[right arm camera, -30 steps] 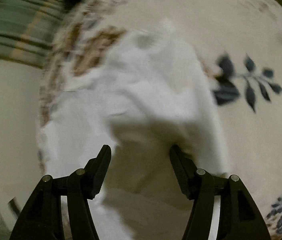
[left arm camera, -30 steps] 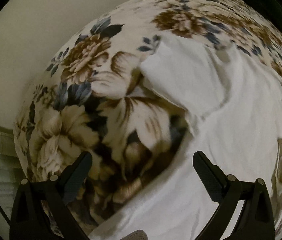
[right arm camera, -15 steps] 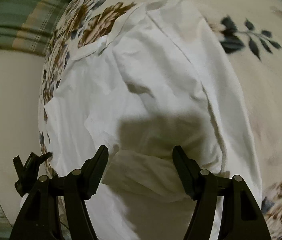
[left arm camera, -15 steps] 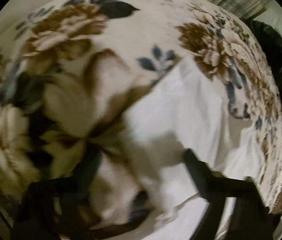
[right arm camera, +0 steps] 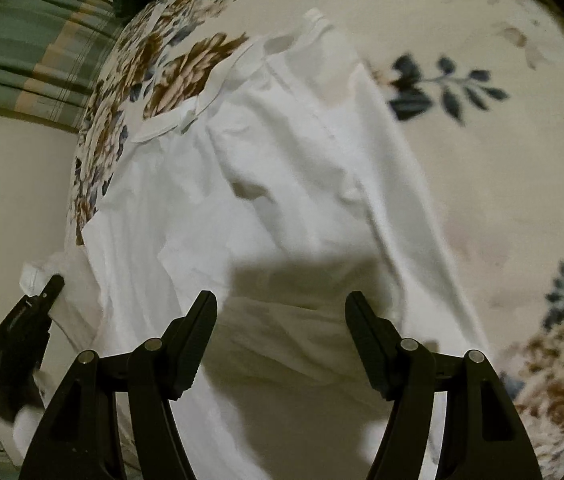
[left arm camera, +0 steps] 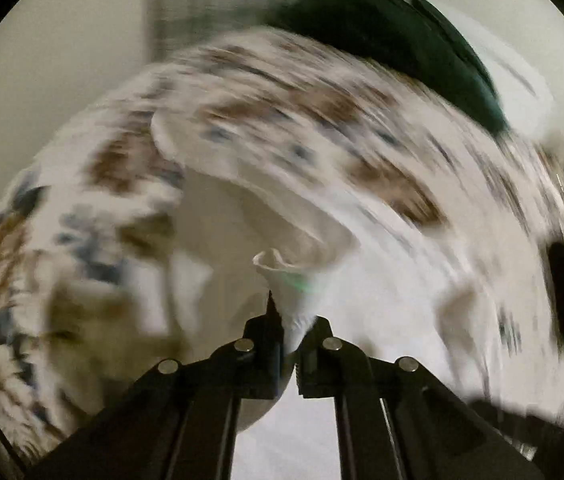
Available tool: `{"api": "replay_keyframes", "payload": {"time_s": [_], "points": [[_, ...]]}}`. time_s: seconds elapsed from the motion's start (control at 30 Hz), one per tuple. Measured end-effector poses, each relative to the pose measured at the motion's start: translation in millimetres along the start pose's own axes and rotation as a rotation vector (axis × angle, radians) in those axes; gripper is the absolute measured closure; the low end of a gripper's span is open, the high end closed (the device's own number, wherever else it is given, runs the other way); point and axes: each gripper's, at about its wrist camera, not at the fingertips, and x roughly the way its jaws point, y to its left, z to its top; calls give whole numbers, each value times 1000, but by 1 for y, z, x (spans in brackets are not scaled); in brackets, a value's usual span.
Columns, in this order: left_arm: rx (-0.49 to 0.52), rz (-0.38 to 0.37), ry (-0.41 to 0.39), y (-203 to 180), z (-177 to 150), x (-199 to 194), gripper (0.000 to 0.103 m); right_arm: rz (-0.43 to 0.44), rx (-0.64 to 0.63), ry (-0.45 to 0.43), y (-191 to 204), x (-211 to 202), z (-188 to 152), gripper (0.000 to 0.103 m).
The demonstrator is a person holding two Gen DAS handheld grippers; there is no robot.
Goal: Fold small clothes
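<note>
Far left in the right wrist view: left claw [right arm camera: 44,292] low at the edge of the floral bedspread [right arm camera: 186,68], pressed together on a bunched corner of the white garment [right arm camera: 282,184]. Same grip seen close in the left wrist view: left claw [left arm camera: 287,320] pinching a curled tuft of the white garment [left arm camera: 282,276], cloth rising in a cone from between the jaws; everything beyond heavily blurred, so no telling there how the rest of the fabric lies.

Centre: white garment spread on the bedspread, long axis running away from the right claw toward the top of the view, leaning slightly right. Neckline or collar end [right arm camera: 250,60] apparently pointing away, at the far end; nearer end under the claw and in its shadow. Loose creases across the middle, not yet flat.

Right claw [right arm camera: 280,332]: spread wide, holding nothing, hovering just over the near end of the garment, fabric lying directly ahead between the fingers.

Probable step: a sideways fold, with the pinched left-side corner to be carried across toward the right. Left claw already gripping; right claw nearer to the near edge and free to pin or pinch it. Risk: only a small tuft held, likely to slip or drag the body askew.

Far right: bare bedspread [right arm camera: 521,160], dark leaf print, no cloth on it.
</note>
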Motion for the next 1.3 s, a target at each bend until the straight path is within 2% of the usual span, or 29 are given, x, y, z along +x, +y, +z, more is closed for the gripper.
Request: {"api": "replay_keyframes", "payload": {"time_s": [0.03, 0.13, 0.2, 0.23, 0.3, 0.33, 0.37, 0.43, 0.57, 0.67, 0.8, 0.87, 0.9, 0.93, 1.0, 1.07, 1.1, 1.17, 1.2, 1.23, 1.3], "points": [[54, -18, 50, -19, -8, 12, 97, -5, 9, -2, -5, -3, -1, 34], [115, -49, 154, -42, -28, 30, 95, -19, 30, -2, -17, -10, -3, 34], [106, -62, 194, -41, -35, 31, 95, -24, 37, -3, -25, -15, -4, 34], [82, -72, 196, -36, -35, 26, 89, -28, 37, -6, -27, -18, -4, 34], [37, -73, 188, -22, -35, 14, 60, -27, 33, -15, -29, -25, -4, 34], [5, -63, 171, -10, -35, 4, 29, -25, 29, -21, -29, -30, -4, 34], [-17, -48, 150, -1, -37, -4, 11, -20, 21, -30, -28, -36, -3, 34], [-63, 2, 106, 25, -31, -15, 10, 2, 2, -43, -20, -45, -1, 34], [-91, 122, 79, 56, -23, -13, 10, 75, -10, -13, 4, -38, 11, 34], [-88, 205, 101, 70, -23, 0, 10, 99, -20, 36, 28, -6, 27, 34], [-59, 263, 114, 74, -24, 12, 10, 72, -6, 120, 47, 45, 45, 34], [-46, 275, 119, 75, -27, 14, 10, 38, -12, 113, 53, 57, 48, 52], [-44, 277, 122, 75, -26, 17, 10, 11, -31, 99, 56, 55, 48, 86], [-47, 271, 127, 76, -27, 18, 10, -24, -61, 68, 60, 49, 48, 99], [-51, 259, 137, 77, -29, 19, 10, -51, -104, -28, 62, 23, 47, 100], [-44, 252, 143, 76, -30, 20, 10, -96, -105, -66, 56, 8, 47, 100], [-40, 248, 148, 75, -31, 21, 10, -117, -95, -66, 51, 4, 47, 100], [-36, 247, 151, 73, -31, 22, 10, -58, -22, 3, 37, 2, 47, 99], [-32, 246, 155, 72, -32, 22, 10, -25, 15, 62, 32, 4, 44, 92], [-31, 244, 155, 72, -32, 22, 10, -22, 32, 80, 31, 4, 42, 72], [-21, 250, 158, 70, -33, 24, 10, 42, 21, 48, 40, 0, 30, 60]]}}
